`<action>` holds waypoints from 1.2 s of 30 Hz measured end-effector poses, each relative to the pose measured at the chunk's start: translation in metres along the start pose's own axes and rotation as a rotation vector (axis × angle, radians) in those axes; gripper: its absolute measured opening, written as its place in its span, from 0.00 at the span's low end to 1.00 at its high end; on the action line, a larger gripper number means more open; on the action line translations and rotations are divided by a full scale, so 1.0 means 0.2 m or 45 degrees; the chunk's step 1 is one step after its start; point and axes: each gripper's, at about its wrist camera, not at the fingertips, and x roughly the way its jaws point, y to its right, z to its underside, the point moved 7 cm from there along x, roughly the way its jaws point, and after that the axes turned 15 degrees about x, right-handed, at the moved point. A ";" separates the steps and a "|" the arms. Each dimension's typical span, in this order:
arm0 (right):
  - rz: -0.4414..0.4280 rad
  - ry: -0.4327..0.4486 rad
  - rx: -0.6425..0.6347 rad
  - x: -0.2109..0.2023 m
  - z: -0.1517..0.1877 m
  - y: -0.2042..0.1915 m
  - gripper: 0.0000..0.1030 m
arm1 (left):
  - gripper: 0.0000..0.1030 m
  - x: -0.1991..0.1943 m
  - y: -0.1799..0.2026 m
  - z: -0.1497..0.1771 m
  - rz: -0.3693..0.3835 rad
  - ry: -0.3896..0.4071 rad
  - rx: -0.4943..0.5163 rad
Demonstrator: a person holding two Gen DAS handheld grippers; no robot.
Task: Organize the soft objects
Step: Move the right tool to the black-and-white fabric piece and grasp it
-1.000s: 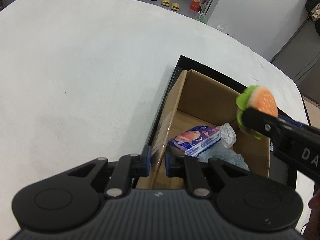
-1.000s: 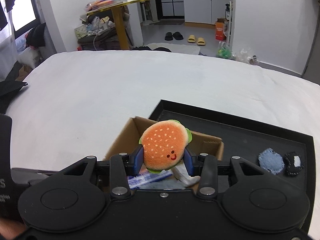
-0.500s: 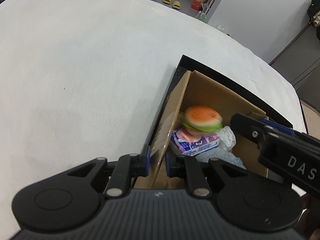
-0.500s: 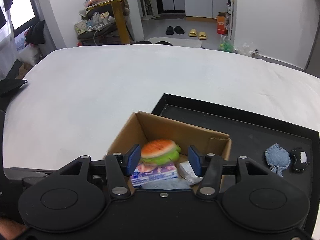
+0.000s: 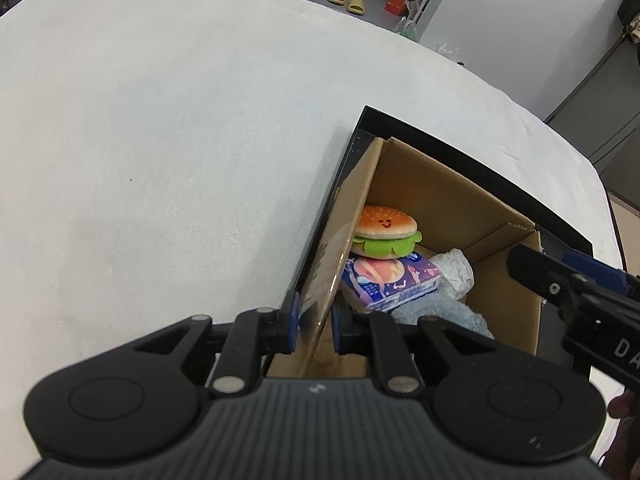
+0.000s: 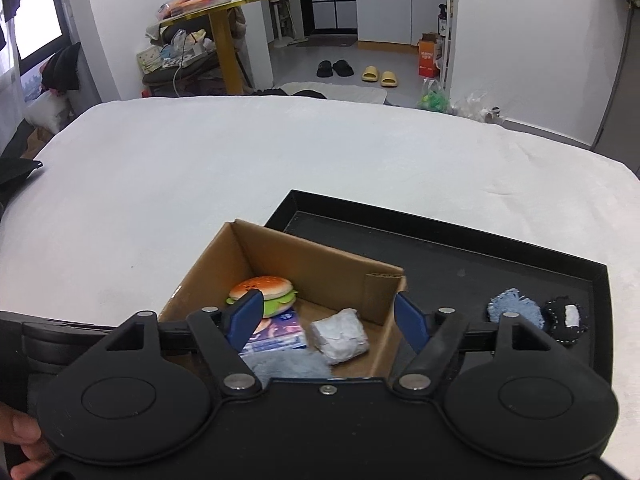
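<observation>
An open cardboard box (image 5: pixel 452 184) (image 6: pixel 320 256) stands in a black tray (image 6: pixel 460 248). Inside it a plush hamburger (image 5: pixel 384 232) (image 6: pixel 262 292) rests on a blue tissue pack (image 5: pixel 394 280) (image 6: pixel 280 332), beside a white wad (image 6: pixel 340 336) and a pale blue fluffy cloth (image 5: pixel 440 314) (image 6: pixel 286 366). My left gripper (image 5: pixel 314 322) is shut on the box's near left wall. My right gripper (image 6: pixel 328 320) hovers over the box's near edge, its jaws opening with nothing held between them. In the left wrist view the right gripper's finger (image 5: pixel 560 284) shows at the right.
Two small soft pieces lie in the tray right of the box: a blue denim patch (image 6: pixel 514 310) and a black-and-white one (image 6: pixel 566 316). The tray sits on a white padded table (image 6: pixel 240 160). A hand (image 6: pixel 20 440) shows at the lower left.
The right gripper opened and let go of the plush hamburger, which dropped into the box onto the tissue pack. The right gripper then drew back a little. The left gripper kept its grip on the box wall.
</observation>
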 end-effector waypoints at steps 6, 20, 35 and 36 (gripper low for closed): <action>0.007 0.020 0.003 -0.03 -0.01 0.07 0.76 | 0.16 -0.01 0.01 0.00 -0.034 -0.009 0.024; 0.076 0.051 0.036 -0.03 -0.05 0.39 0.80 | 0.60 -0.03 0.08 -0.09 -0.146 0.016 0.121; 0.174 0.066 0.145 0.04 -0.07 0.82 0.69 | 0.66 0.03 0.20 -0.18 -0.205 0.006 0.171; 0.175 0.067 0.149 0.04 -0.07 0.84 0.67 | 0.66 0.04 0.21 -0.18 -0.211 0.002 0.174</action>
